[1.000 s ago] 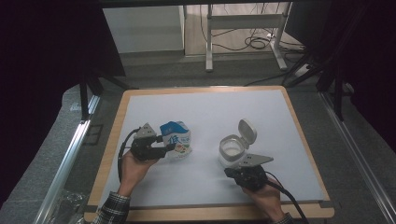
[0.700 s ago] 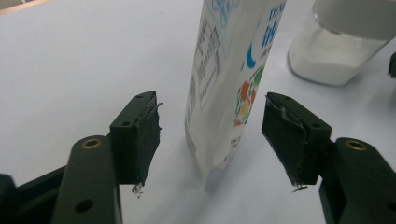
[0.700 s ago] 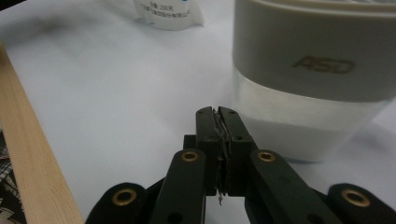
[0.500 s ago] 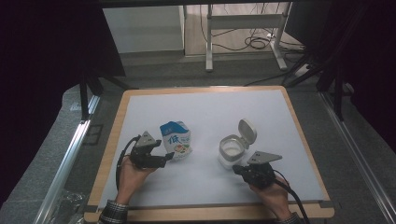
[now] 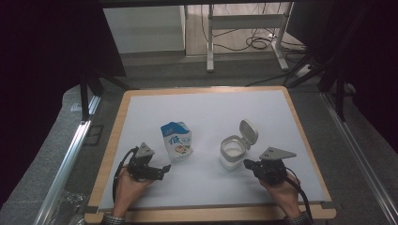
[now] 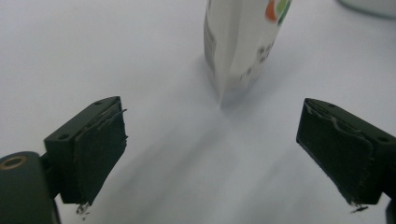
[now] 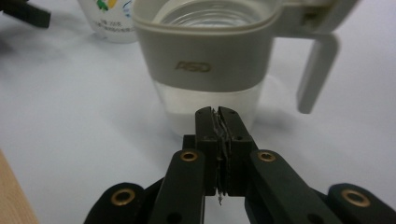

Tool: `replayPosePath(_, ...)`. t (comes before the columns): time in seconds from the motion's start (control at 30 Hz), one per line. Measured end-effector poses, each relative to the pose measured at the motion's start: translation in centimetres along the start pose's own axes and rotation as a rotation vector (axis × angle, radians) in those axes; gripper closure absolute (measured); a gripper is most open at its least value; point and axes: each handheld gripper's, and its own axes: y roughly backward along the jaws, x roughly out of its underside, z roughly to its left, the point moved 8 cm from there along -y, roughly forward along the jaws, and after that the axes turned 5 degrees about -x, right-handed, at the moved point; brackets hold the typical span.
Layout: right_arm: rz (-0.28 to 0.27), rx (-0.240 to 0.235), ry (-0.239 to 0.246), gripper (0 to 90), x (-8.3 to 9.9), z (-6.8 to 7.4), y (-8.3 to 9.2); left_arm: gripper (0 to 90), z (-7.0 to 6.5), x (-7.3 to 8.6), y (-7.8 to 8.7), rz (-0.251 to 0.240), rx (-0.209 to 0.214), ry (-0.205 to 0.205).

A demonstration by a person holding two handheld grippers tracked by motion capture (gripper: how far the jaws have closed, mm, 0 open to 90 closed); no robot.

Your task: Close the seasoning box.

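Observation:
A blue-and-white pouch (image 5: 177, 140) stands upright on the white board (image 5: 211, 108). To its right is a clear container (image 5: 232, 153) with a grey rim and its flip lid (image 5: 248, 133) raised. My left gripper (image 5: 164, 169) lies low to the pouch's near left, apart from it. Its jaws have just been opening and stand wide with nothing between them. In the left gripper view the pouch (image 6: 238, 42) is ahead of the left gripper (image 6: 210, 128). My right gripper (image 5: 247, 164) is shut and empty, just short of the container (image 7: 210, 60), as the right gripper view shows (image 7: 219, 122).
The board has a wooden border (image 5: 117, 140). A metal rail (image 5: 70, 154) runs along the left, and desk legs and cables (image 5: 253, 42) lie on the floor beyond. The pouch (image 7: 109, 18) shows past the container in the right gripper view.
My left gripper has let go of the pouch, opened wide and drawn back toward the near left. My right gripper has slid a little to the right, away from the container's front.

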Motion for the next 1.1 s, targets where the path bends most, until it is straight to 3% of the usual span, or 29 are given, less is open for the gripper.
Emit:
replayPosePath(0.37, -0.016, 0.037, -0.015, 87.5, -1.3, -1.7, 1.1, 5.4, 0.0, 2.8, -0.7, 0.041, -0.012, 0.038)
replayPosePath(0.6, -0.025, 0.047, -0.032, 87.5, -1.9, -2.7, 1.4, 5.6, -0.1, 2.9, -0.8, 0.043, -0.045, 0.011)
replayPosePath(1.1, -0.049, 0.065, -0.059, 87.5, -3.4, -4.6, 2.2, 5.6, -0.1, 3.0, -0.8, 0.043, -0.047, 0.008)
